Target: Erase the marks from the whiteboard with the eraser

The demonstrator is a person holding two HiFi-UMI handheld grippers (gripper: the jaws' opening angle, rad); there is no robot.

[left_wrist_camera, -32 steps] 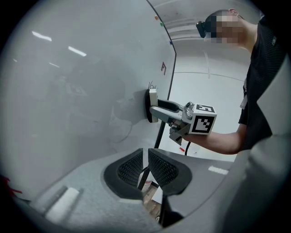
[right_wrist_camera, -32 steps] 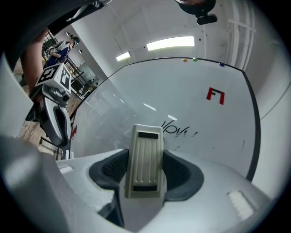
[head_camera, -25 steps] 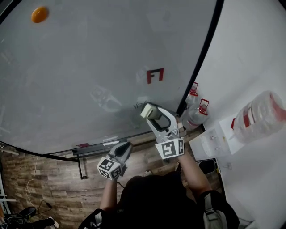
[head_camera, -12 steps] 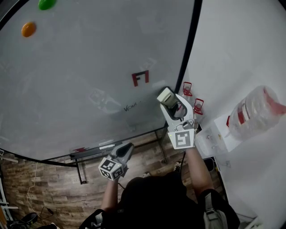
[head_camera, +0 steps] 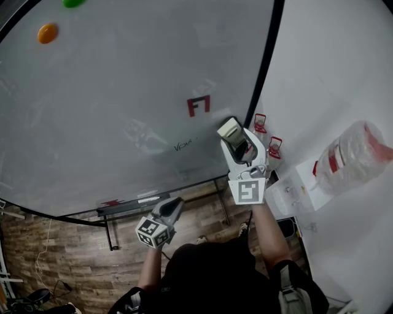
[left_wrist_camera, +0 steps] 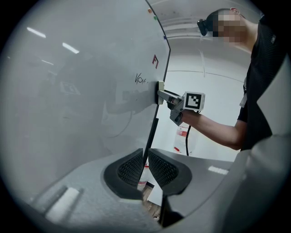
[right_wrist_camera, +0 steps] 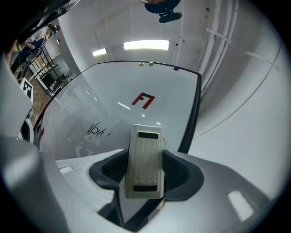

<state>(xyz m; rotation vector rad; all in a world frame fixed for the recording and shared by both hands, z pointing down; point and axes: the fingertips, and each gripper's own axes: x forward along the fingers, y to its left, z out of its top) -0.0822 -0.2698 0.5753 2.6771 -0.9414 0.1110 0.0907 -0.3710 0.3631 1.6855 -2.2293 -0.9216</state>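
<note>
The whiteboard (head_camera: 110,104) carries a red mark (head_camera: 198,105) and, below it, a black scribble (head_camera: 183,146). Both also show in the right gripper view: the red mark (right_wrist_camera: 143,99) and the scribble (right_wrist_camera: 98,131). My right gripper (head_camera: 232,136) is shut on the beige eraser (head_camera: 228,129), near the board's right frame and to the right of the scribble. The eraser (right_wrist_camera: 144,161) sits lengthwise between the jaws. From the left gripper view the eraser (left_wrist_camera: 160,86) seems to touch the board. My left gripper (head_camera: 174,205) hangs low below the board, shut and empty (left_wrist_camera: 145,166).
The black frame (head_camera: 264,67) edges the board on the right. A tray with markers (head_camera: 132,201) runs under the board. Two red-handled bottles (head_camera: 274,147), a big water jug (head_camera: 350,160) and a white box (head_camera: 288,193) stand to the right. Orange (head_camera: 47,33) and green (head_camera: 73,2) magnets are at the top left.
The right gripper has carried the eraser from beside the black scribble to the right, toward the board's frame. The left gripper has barely moved.
</note>
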